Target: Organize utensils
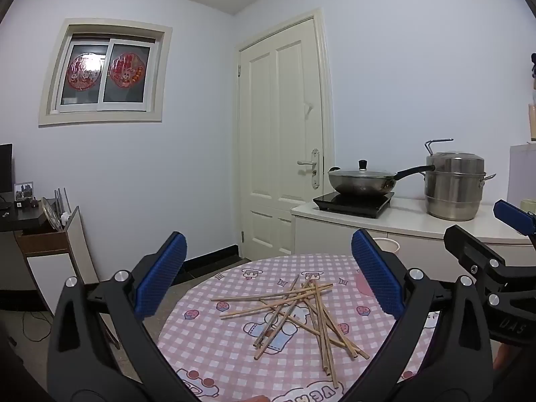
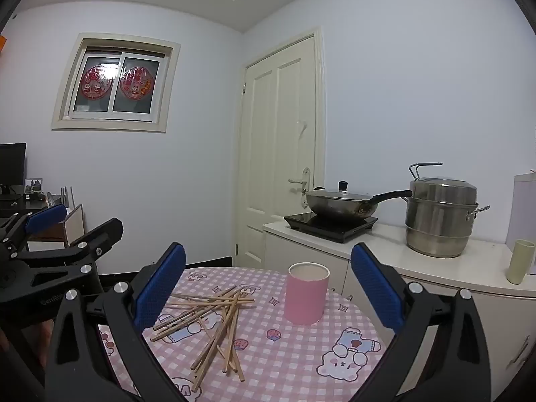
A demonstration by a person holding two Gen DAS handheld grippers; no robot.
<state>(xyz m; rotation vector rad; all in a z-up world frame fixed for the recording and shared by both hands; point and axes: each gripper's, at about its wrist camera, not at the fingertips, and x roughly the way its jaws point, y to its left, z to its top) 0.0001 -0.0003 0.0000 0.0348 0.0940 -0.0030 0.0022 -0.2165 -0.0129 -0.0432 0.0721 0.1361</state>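
A loose pile of several wooden chopsticks (image 1: 294, 315) lies crossed on the round table with a pink checked cloth (image 1: 207, 345). The pile also shows in the right wrist view (image 2: 214, 318), left of an upright pink cylindrical holder (image 2: 306, 294) with an open top. My left gripper (image 1: 268, 278) is open and empty, held above the near side of the pile. My right gripper (image 2: 268, 284) is open and empty, above the table between pile and holder. Each gripper appears at the edge of the other's view, the right one (image 1: 482, 251) and the left one (image 2: 70, 231).
A white counter (image 2: 435, 261) behind the table carries an induction hob with a lidded wok (image 2: 338, 201), a steel steamer pot (image 2: 439, 217) and a pale green cup (image 2: 519, 261). A cream door (image 1: 281, 140) stands behind. A cabinet (image 1: 50, 244) is at the left.
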